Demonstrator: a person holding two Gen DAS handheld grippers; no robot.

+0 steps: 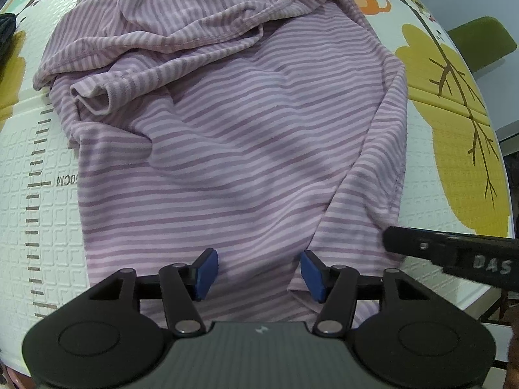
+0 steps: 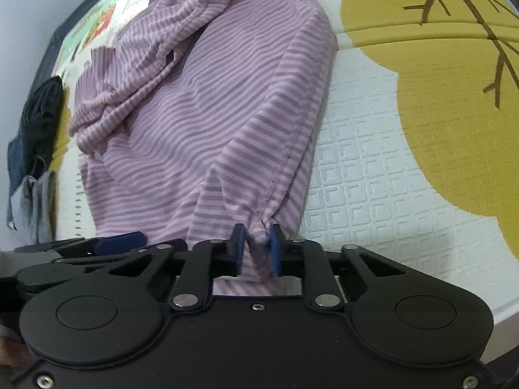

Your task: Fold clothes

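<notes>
A pink-and-mauve striped long-sleeved shirt [image 1: 246, 123] lies crumpled on the play mat [image 1: 42, 227], its sleeves bunched at the far end. My left gripper [image 1: 259, 274] stands open just above the near hem, with its blue pads [image 1: 206, 274] spread apart over flat cloth. To its right is my right gripper [image 2: 258, 249], shut on a gathered bunch of the shirt [image 2: 227, 97] at the near hem corner by the side seam. In the left wrist view the right gripper [image 1: 454, 256] shows as a black bar at the right. One left gripper pad [image 2: 120, 243] appears in the right wrist view.
A pile of dark and grey clothes [image 2: 39, 129] sits at the mat's left side. The mat carries a printed yellow tree [image 2: 438, 97] and ruler marks [image 1: 35, 194]. The table edge runs close on the right, with a green chair [image 1: 480, 42] beyond it.
</notes>
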